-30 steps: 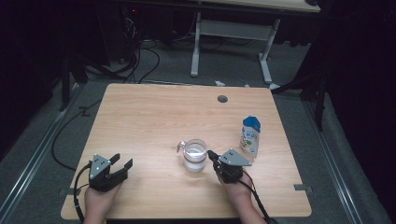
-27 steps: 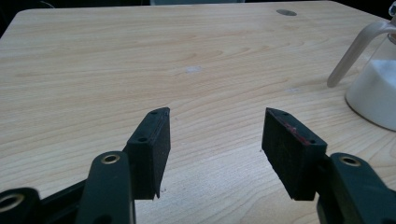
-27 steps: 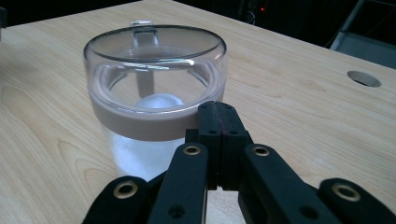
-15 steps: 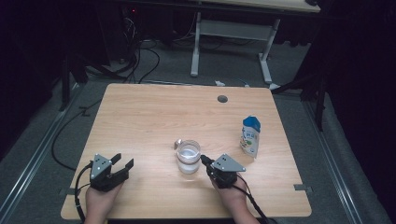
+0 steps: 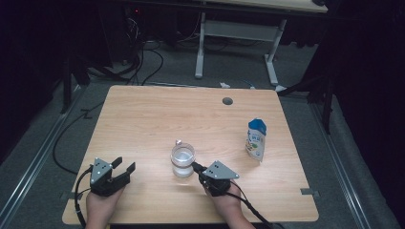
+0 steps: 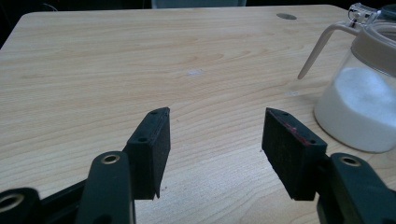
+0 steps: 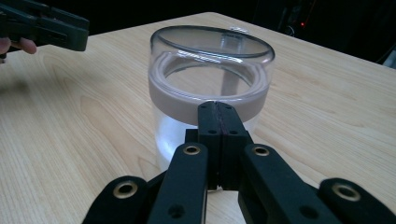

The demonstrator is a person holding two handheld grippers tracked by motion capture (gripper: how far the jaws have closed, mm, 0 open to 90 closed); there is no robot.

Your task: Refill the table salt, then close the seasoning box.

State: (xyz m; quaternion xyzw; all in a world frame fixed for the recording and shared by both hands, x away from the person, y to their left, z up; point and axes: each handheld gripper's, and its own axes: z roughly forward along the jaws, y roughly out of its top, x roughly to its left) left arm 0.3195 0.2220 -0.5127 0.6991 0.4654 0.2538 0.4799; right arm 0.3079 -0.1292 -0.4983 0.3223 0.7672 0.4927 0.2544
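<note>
near the middle of the surface [image 5: 143, 119] stands a lidded clear jar [image 5: 183, 160] with white powder in its bottom: probably rigid, slick and breakable, best taken by its side handle. the right hand-held gripper [image 5: 195, 166] is clenched, tips against the jar; the left hand-held gripper [image 5: 123, 164] gapes empty.

left gripper [image 5: 123, 167]: lower left of the high view, jaws spread apart, nothing between them | right gripper [image 5: 196, 166]: lower centre, jaws pressed together, tips pointing up-left | hands: both entering from the bottom edge
</note>
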